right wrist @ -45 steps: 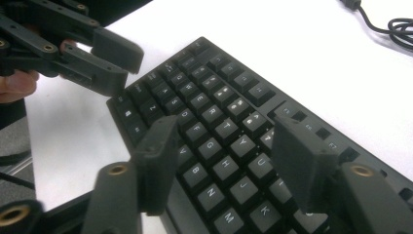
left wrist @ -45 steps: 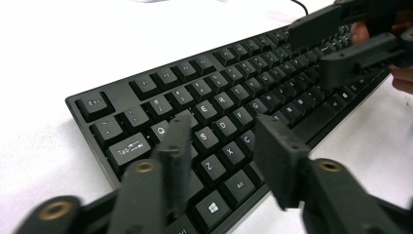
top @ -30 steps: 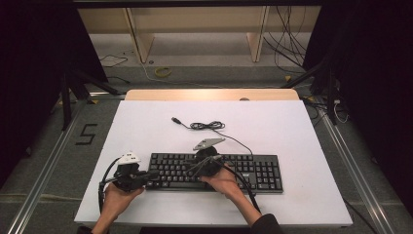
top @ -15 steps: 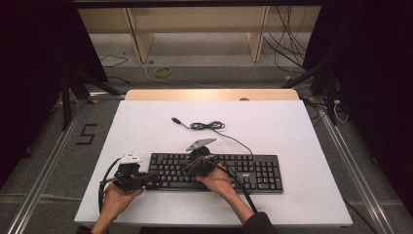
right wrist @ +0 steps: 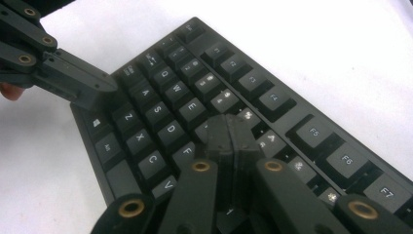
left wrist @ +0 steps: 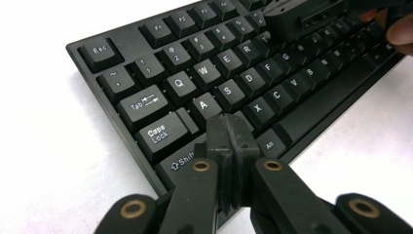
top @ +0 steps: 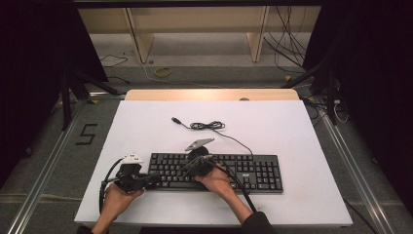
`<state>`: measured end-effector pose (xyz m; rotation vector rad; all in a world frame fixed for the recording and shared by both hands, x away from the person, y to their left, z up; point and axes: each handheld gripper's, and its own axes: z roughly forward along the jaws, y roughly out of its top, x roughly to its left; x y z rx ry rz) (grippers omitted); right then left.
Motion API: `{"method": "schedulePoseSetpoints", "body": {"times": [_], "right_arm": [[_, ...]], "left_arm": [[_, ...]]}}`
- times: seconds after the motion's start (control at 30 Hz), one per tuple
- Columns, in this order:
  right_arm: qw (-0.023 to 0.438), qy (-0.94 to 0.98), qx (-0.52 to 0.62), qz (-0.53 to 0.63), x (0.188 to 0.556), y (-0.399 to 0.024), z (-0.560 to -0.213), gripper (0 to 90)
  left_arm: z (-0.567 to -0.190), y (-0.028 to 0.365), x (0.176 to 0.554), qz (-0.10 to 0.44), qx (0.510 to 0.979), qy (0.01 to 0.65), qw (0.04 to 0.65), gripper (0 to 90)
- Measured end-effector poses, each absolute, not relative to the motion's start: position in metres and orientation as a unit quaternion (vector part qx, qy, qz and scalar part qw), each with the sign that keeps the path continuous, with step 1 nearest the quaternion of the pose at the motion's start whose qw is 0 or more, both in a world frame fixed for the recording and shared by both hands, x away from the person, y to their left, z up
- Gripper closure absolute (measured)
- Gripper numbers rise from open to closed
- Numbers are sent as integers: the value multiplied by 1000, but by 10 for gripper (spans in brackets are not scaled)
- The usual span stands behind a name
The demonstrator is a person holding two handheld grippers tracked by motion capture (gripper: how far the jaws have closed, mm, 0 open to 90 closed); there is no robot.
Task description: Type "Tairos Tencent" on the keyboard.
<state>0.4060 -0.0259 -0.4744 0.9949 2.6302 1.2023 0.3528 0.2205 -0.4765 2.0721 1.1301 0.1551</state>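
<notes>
I see the black keyboard (top: 214, 171) lying flat near the front edge of the white table (top: 272, 131), its cable (top: 209, 126) coiled just behind it. My left gripper (left wrist: 229, 139) is clenched on nothing, over the keyboard's left end by Shift. My right gripper (right wrist: 233, 139), jaws just closed and empty, sits over the upper letter rows.

L gripper (left wrist: 229, 134), R gripper (right wrist: 231, 134): jaws together
</notes>
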Motion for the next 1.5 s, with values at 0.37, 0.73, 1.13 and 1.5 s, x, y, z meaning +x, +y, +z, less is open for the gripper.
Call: {"method": "schedulePoseSetpoints", "body": {"times": [0.37, 0.73, 1.13, 1.5], "right_arm": [[43, 864, 325, 381, 408, -23, -479, 900], [38, 851, 340, 397, 407, -31, -472, 885], [31, 837, 332, 434, 401, -44, -459, 740], [20, 832, 328, 446, 392, -57, -452, 589]], "left_arm": [[-479, 220, 355, 54, 811, 452, 367, 895], [-471, 223, 353, 60, 797, 444, 405, 857], [-466, 223, 352, 58, 785, 432, 440, 667], [-464, 220, 355, 56, 778, 432, 453, 454]]}}
